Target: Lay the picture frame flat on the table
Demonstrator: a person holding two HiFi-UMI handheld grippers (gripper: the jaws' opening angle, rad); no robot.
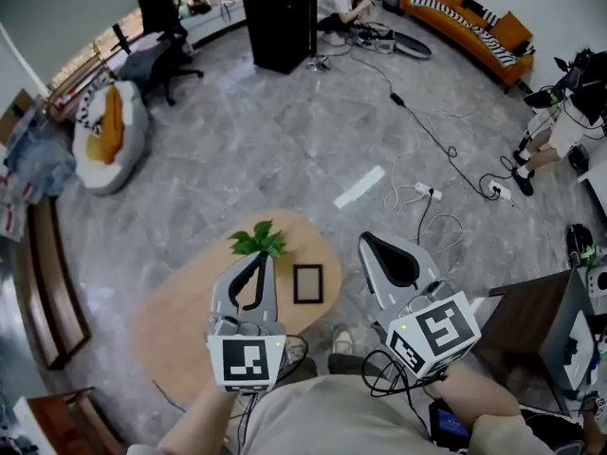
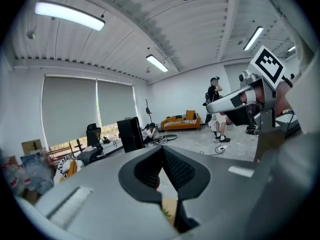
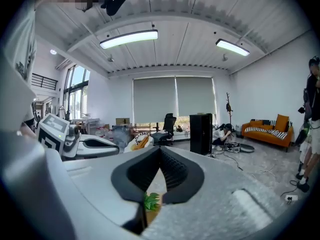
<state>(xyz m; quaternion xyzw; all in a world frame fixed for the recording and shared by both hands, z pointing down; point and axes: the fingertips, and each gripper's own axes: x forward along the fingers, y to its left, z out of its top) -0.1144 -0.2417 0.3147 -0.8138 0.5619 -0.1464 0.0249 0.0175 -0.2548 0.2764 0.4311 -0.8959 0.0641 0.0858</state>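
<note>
1. The picture frame [image 1: 308, 283] appears to lie flat on the oval wooden counter [image 1: 180, 320], toward its right edge. I see its whole outline in the head view.
2. A small green plant [image 1: 258, 241] stands near the frame, to its left and farther from me, apart from it.
3. My left tongs [image 1: 262, 257] are together with nothing between them. They hover over the counter, tips close to the plant, left of the frame.
4. My right tongs [image 1: 365, 242] are also together and hold nothing. They are right of the frame, past the counter's edge, over the floor.
5. Surroundings: cables [image 1: 427, 140] and a power strip [image 1: 427, 192] run across the marble floor, with a white strip [image 1: 360, 187] beyond the counter. Farther off are a black cabinet [image 1: 278, 17], an orange sofa [image 1: 469, 17] and a beanbag [image 1: 109, 136]. A person [image 1: 560, 121] stands at the right.
</note>
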